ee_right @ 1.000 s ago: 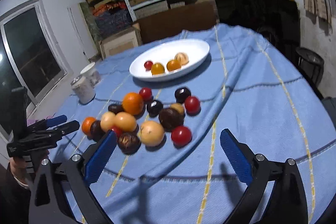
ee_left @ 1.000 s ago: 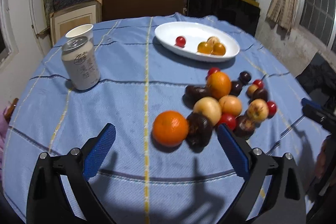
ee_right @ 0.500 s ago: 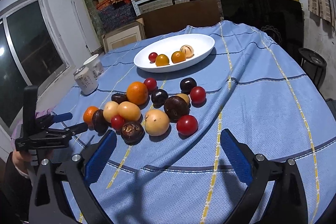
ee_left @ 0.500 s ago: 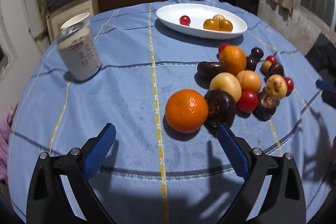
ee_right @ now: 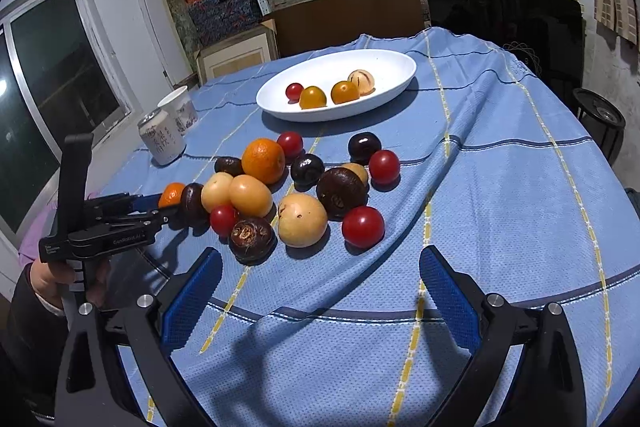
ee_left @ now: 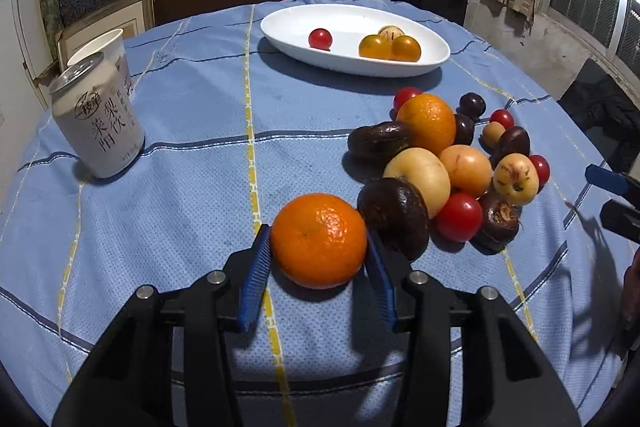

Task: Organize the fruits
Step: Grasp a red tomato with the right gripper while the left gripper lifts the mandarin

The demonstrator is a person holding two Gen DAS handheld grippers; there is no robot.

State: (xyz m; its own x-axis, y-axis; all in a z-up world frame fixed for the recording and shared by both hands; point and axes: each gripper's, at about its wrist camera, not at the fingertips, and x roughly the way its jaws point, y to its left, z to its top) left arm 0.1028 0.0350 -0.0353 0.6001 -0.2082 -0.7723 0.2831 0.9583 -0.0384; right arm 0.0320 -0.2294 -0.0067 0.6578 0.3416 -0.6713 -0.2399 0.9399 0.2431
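Listing what we see on the blue cloth: one mandarin, at six o'clock of the left wrist view, sits between the blue pads of the left gripper. We note its jaws closing, narrowed to the fruit's width, both pads at the skin on either side; the mandarin rests on the cloth.

Item two, a dark brown fruit, touches the mandarin at its three o'clock side. Behind that, toward one o'clock, lies the loose heap: a larger orange, two pale yellow fruits, a red tomato and further small dark and red pieces, all close together.

Item three, the white oval dish, stands at twelve o'clock, well apart from the heap, and we count one red tomato, two orange-yellow ones and one pale fruit in it.

Item four, a drink can, stands upright at nine o'clock with a white cup just behind.

Item five, the right gripper: we see its jaws spread wide with only cloth between them, near the heap's six o'clock edge. In that view the left gripper reaches in from nine o'clock, held by a hand in a dark sleeve.
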